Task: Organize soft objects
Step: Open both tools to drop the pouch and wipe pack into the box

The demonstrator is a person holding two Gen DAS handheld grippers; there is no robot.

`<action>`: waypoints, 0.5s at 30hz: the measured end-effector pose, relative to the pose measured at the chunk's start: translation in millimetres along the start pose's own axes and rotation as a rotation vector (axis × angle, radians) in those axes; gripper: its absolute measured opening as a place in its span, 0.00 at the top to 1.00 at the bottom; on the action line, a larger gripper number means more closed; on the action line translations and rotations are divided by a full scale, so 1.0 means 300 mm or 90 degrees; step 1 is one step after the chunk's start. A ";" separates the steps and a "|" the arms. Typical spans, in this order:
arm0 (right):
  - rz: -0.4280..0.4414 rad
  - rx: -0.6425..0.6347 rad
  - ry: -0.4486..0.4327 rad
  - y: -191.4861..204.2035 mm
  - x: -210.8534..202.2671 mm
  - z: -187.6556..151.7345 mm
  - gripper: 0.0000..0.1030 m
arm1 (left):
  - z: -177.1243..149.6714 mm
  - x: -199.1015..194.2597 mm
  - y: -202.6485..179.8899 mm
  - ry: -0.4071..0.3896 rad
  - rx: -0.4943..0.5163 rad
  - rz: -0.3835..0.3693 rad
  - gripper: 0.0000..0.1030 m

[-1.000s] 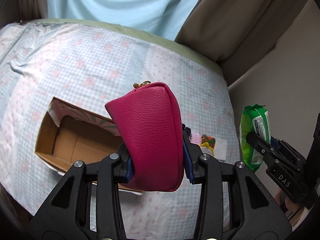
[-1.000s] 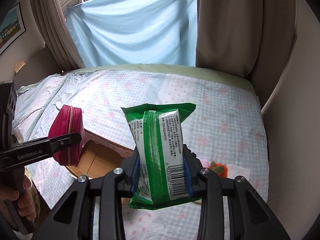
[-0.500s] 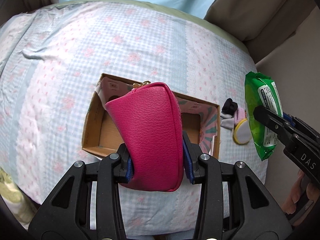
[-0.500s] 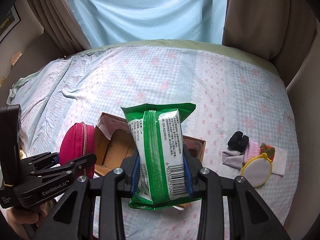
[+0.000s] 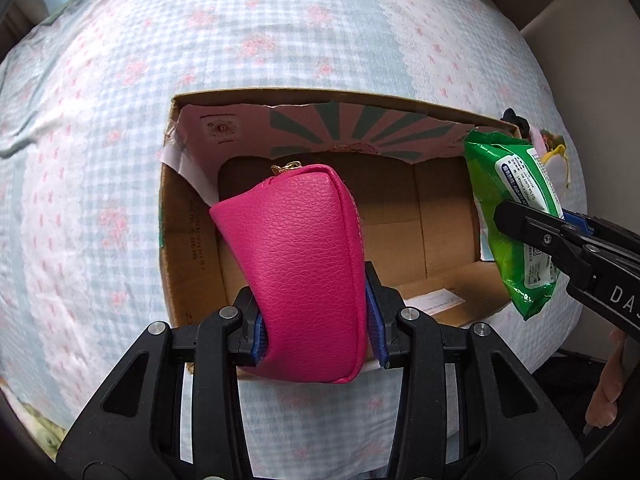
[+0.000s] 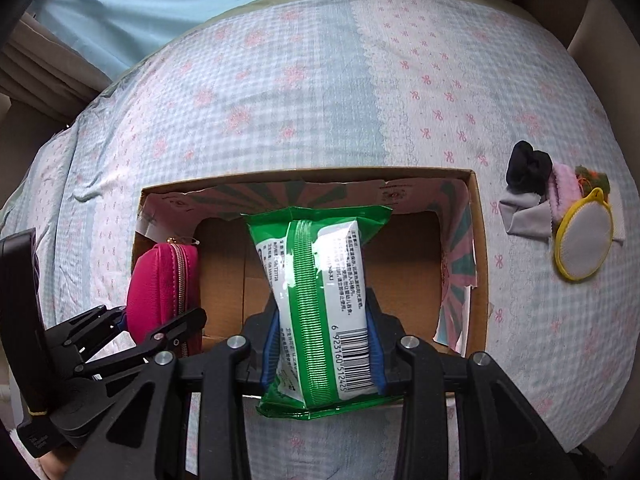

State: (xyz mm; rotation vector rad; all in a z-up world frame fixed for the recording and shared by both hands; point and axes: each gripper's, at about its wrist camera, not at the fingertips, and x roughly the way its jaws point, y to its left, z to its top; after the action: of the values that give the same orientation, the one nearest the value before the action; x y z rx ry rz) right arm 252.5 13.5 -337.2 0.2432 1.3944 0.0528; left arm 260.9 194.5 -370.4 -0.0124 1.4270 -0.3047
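The pink pouch is standing up tall in the left gripper, with its long side pointing up and away from the jaws and its gold zipper pull at the top; the jaws are squeezing it tight near its bottom end; it is hanging just over the left part of the open cardboard box, so the box is lying right below and ahead of it; the pouch is looking smooth and puffy, like soft leather; beside it the green wipes pack is being pinched by the right gripper, whose jaws are also clamping shut on it; the pack is hanging upright over the middle of the same box; both are looking about as near to the box as each other; off to the right, on the checked bedspread, a little pile of cloths and a yellow round pad are waiting.
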 end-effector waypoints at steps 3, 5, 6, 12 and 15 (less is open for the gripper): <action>0.002 0.024 0.024 -0.043 0.065 0.015 0.68 | 0.016 0.064 -0.030 0.016 0.036 0.005 0.66; 0.014 0.038 0.038 -0.066 0.107 0.026 0.68 | 0.026 0.106 -0.051 0.027 0.061 0.012 0.66; 0.015 0.041 0.042 -0.071 0.125 0.032 0.68 | 0.031 0.124 -0.056 0.031 0.069 0.017 0.66; 0.024 0.059 0.068 -0.086 0.206 0.068 0.38 | 0.061 0.185 -0.066 0.052 0.093 0.028 0.30; 0.031 0.058 0.086 -0.087 0.230 0.074 0.00 | 0.065 0.176 -0.075 0.038 0.118 0.049 0.00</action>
State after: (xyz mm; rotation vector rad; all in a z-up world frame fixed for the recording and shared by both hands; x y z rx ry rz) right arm 283.9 -2.6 -405.6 0.3538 1.5270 0.0465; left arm 281.2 158.3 -414.6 0.2034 1.4495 -0.3750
